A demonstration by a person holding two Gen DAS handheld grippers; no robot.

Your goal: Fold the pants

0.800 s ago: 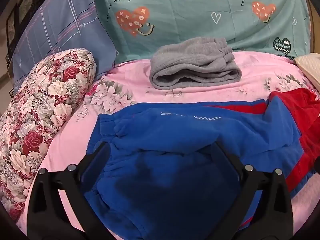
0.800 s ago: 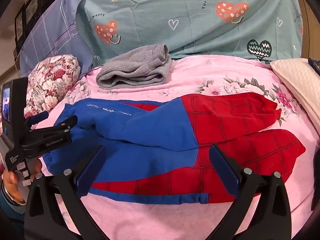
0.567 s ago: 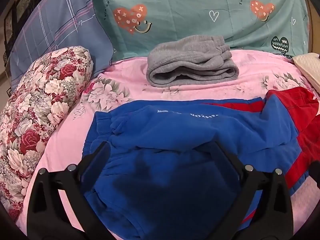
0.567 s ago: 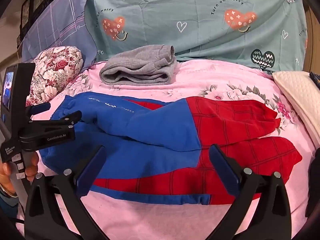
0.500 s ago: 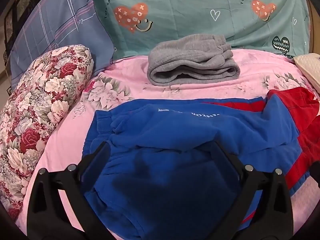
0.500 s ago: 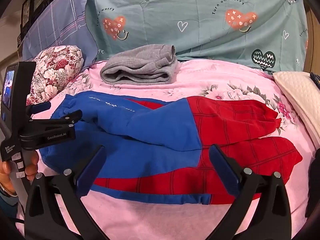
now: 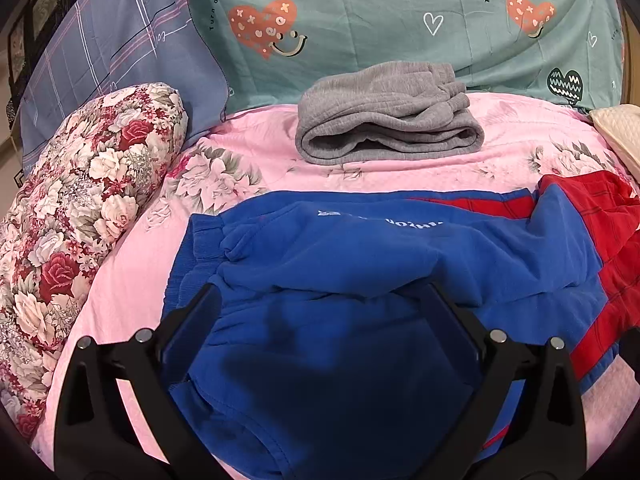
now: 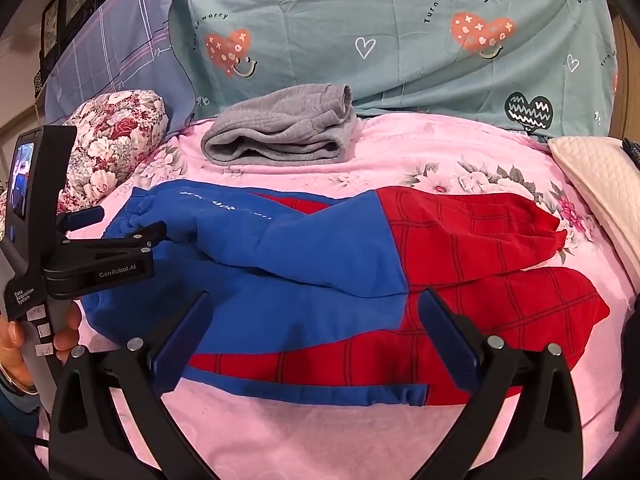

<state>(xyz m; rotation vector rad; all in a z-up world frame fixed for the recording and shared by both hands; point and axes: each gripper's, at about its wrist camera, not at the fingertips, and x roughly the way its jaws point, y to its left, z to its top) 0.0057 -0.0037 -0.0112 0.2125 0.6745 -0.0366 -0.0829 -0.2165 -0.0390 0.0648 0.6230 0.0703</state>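
Observation:
Blue and red pants (image 8: 360,272) lie across the pink floral bedspread (image 8: 460,148), waist at the left, red legs at the right, one leg laid over the other. In the left wrist view the blue waist part (image 7: 340,280) fills the foreground. My left gripper (image 7: 320,308) is open just above the waist; it shows from the side in the right wrist view (image 8: 132,232). My right gripper (image 8: 316,316) is open above the pants' middle, at the blue-red seam.
Folded grey pants (image 7: 388,116) (image 8: 280,132) lie at the back by a teal pillow (image 7: 400,20). A floral bolster (image 7: 80,200) lies at the left. A cream pillow (image 8: 600,184) lies at the right.
Both views have shifted a little; the right gripper has risen and pulled back slightly. The pants have not moved, and both grippers have stayed open.

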